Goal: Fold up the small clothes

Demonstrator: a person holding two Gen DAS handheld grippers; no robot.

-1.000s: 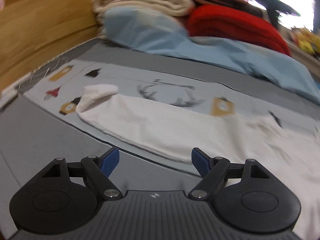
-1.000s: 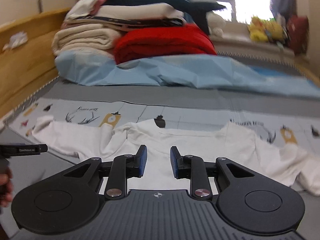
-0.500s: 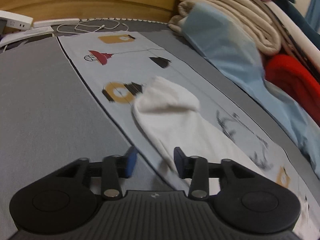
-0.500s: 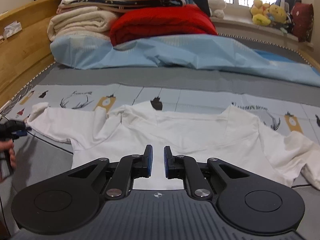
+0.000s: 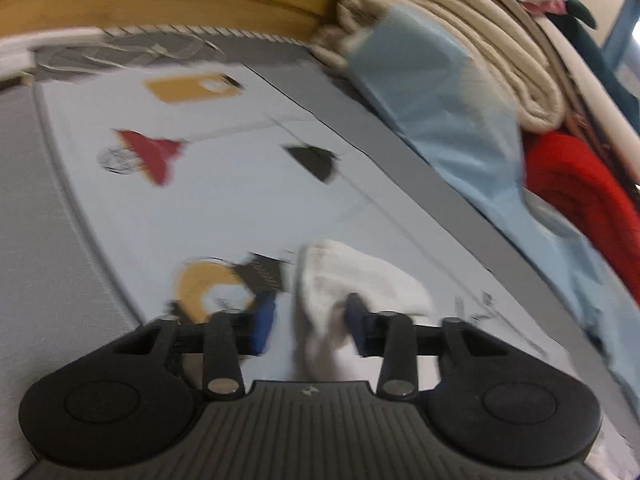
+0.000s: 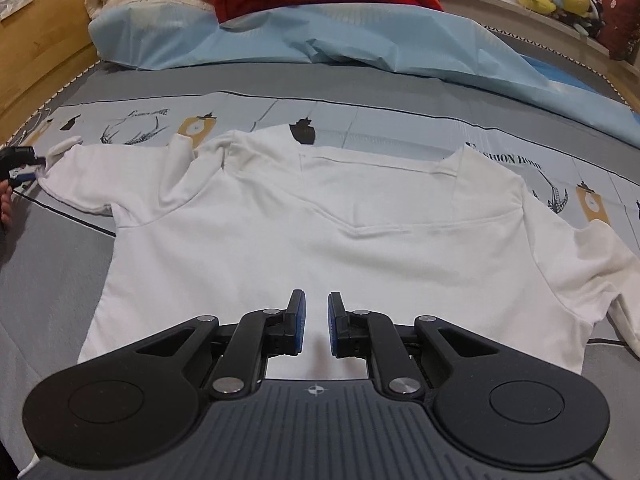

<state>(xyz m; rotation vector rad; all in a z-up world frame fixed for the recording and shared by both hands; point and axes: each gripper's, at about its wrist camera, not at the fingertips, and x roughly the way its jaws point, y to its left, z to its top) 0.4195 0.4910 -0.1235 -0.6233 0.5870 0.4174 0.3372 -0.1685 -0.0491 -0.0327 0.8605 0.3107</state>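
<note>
Left tongs (image 5: 310, 330) closing around soft white sleeve (image 5: 352, 284)

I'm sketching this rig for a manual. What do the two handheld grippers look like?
Both match: the left gripper and right gripper have a ribbed dark grey body with a small emblem, two round black lobes, black linkage arms with silver pivot pins, and blue pads on the jaws. No cables or sleeves show.

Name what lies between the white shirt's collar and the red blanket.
In the right wrist view, beyond the white shirt: patterned sheet, then a grey mattress band, then the crumpled light-blue cover.
</note>
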